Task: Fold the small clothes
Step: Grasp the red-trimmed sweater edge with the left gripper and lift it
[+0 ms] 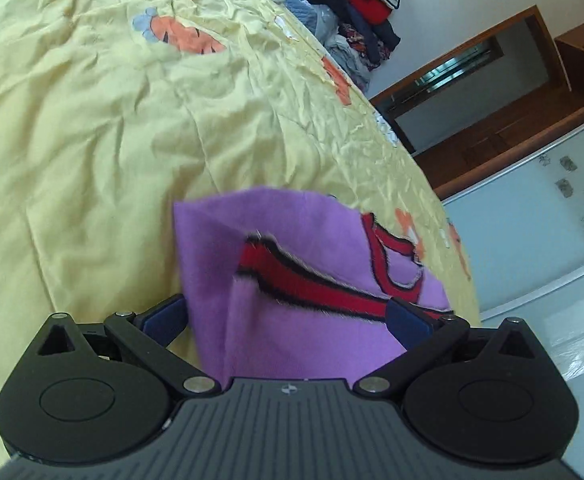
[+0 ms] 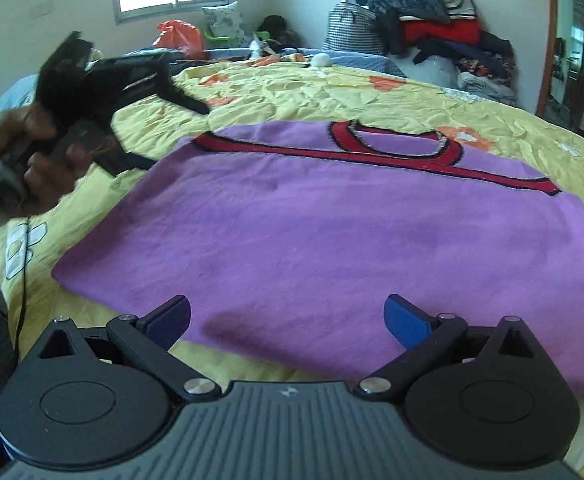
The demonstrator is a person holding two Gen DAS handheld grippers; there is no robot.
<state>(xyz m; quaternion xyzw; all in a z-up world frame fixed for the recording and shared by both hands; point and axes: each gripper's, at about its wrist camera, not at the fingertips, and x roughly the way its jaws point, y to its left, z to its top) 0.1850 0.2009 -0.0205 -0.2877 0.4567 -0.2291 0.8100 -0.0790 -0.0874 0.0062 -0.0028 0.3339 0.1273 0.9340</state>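
Though unlabelled, purple vest [image 2: 332,240] flat.

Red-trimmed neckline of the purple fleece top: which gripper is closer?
Left. Left gripper is open around the purple fleece top beside its red-trimmed neckline; right gripper at the opposite hem.

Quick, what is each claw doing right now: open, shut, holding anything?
Left claw: open, purple garment lies between its fingers, not clamped.
Right claw: open, empty, over the garment's near edge.
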